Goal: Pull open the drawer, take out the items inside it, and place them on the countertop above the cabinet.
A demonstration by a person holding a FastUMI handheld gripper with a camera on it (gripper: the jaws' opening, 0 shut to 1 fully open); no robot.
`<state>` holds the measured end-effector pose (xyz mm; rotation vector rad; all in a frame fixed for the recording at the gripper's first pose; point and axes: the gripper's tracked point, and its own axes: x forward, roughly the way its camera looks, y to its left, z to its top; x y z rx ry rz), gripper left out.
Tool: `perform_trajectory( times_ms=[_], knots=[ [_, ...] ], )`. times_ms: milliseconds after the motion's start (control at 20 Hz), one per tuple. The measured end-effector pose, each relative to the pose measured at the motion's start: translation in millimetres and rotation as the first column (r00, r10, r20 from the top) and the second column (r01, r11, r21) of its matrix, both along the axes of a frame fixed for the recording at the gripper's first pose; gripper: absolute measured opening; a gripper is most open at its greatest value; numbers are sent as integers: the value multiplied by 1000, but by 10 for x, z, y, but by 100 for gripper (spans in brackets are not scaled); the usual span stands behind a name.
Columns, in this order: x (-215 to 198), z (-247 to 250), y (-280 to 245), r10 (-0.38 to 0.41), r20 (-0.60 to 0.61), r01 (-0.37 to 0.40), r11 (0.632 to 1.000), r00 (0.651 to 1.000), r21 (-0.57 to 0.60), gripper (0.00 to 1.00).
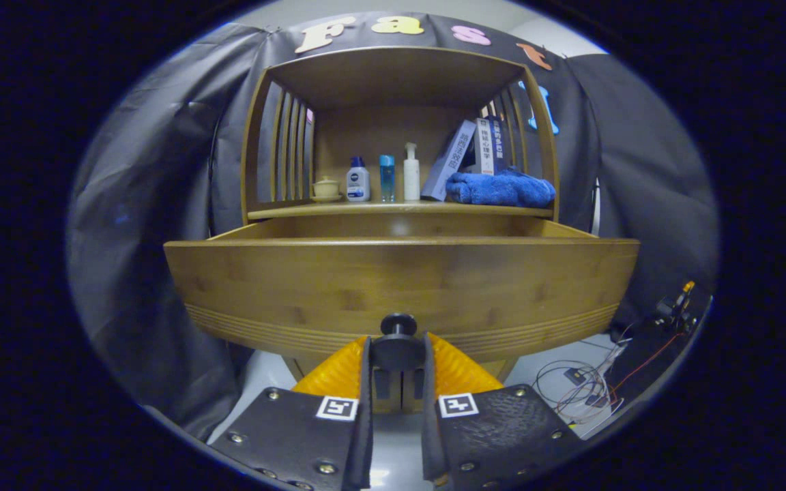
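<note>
The gripper (pixel 398 354) stands low before a wooden cabinet (pixel 400 88), its two fingers drawn in narrow on either side of the dark round knob (pixel 398 326) at the lower middle of the drawer (pixel 400 286) front. The knob's stem sits between the fingers and both appear to press on it, so the tool is judged to be clamped on the knob. The drawer stands pulled out toward the gripper, its top edge well forward of the countertop (pixel 400 210); its inside is hidden behind the tall front panel, so what lies in it cannot be told. On the countertop stand a small lidded cup (pixel 325 188), three bottles (pixel 387 177), leaning books (pixel 468 157) and a folded blue towel (pixel 500 189), with bare wood mainly along the front edge. The step in hand is judged to be the end of the pull. To do it well, draw straight back along the drawer's run, level and without twist, so that the knob does not slip from the fingers and the drawer does not bind; stop before it leaves its runners, then part the fingers and rise above the front panel to look inside.
</note>
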<state>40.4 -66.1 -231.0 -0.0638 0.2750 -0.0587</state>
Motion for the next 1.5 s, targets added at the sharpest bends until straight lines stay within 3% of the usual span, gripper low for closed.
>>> perform_trajectory(
  times_ms=[200, 300, 550, 750, 900, 1150, 1350, 1500],
  knots=[
    [-5, 25, 4, -9, -24, 9, 1000, 1000, -19, 29],
    [-27, 124, 23, -11, -31, 10, 1000, 999, -6, 43],
    [109, 754, 147, 2, 33, -4, 999, 999, 47, 92],
    [372, 1113, 257, 21, 24, -22, 999, 999, 33, 94],
    [722, 1027, 308, 34, -118, -33, 999, 992, 15, 94],
    [1081, 553, 403, 61, -461, -37, 998, 885, 59, 98],
    [1271, 154, 277, 0, -615, -52, 996, 788, -66, 98],
    [1414, -120, 142, -40, -680, -32, 995, 732, -93, 98]
  ],
)
